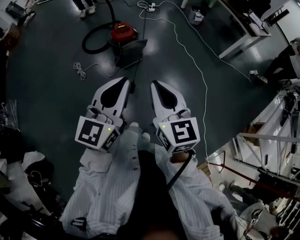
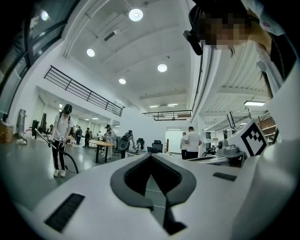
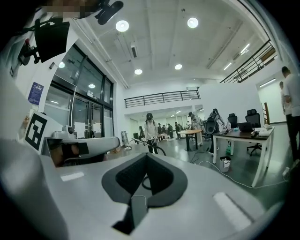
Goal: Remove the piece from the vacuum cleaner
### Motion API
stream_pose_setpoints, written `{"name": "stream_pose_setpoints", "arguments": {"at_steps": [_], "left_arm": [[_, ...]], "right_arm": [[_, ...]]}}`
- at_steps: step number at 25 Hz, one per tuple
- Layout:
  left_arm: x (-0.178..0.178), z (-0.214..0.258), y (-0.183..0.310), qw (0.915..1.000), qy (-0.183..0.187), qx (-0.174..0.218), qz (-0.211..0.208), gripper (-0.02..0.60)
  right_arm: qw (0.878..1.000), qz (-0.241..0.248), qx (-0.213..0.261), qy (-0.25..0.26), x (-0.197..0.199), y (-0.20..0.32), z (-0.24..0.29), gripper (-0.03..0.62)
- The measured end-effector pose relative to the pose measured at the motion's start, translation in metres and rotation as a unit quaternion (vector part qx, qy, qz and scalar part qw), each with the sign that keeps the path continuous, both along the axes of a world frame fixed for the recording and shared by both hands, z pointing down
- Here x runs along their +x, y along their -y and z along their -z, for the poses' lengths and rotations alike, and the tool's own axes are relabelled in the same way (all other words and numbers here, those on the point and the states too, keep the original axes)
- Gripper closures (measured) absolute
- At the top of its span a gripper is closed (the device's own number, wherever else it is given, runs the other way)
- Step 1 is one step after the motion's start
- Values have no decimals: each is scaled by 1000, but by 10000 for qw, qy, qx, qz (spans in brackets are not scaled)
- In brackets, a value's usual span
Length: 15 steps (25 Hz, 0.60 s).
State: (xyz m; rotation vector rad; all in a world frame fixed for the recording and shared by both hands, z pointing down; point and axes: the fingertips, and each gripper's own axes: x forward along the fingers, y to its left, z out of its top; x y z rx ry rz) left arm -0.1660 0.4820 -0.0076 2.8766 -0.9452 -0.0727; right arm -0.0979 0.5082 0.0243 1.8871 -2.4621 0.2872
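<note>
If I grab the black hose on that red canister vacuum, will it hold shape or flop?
Probably floppy: the black hose lies in a loose loop on the floor. Pulling it may drag the red canister vacuum, which looks compact.

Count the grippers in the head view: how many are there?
2. The left gripper is left of the middle, the right gripper beside it on the right. Both are shut and hold nothing, with tips toward the red vacuum cleaner. None seems hidden.

Dim, vignetted head view; bright round ceiling lamps [image 2: 135,14], fisheye warp in both gripper views.
</note>
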Motion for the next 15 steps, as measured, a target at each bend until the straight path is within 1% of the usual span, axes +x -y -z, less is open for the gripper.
{"name": "stream_pose_setpoints", "arguments": {"at_steps": [3, 6, 10, 15], "left_arm": [[7, -9, 16, 9999, 59, -48, 73, 581], [17, -21, 46, 9997, 112, -157, 124, 581], [31, -33, 110, 9994, 188, -205, 199, 581], [52, -49, 208, 9992, 307, -139, 234, 581]], "right_arm": [[9999, 25, -91, -45, 7, 16, -9, 597], [9998, 50, -188, -101, 17, 47, -19, 598], [9996, 72, -235, -114, 32, 114, -29, 597], [9995, 103, -220, -188, 53, 217, -37, 597]]}}
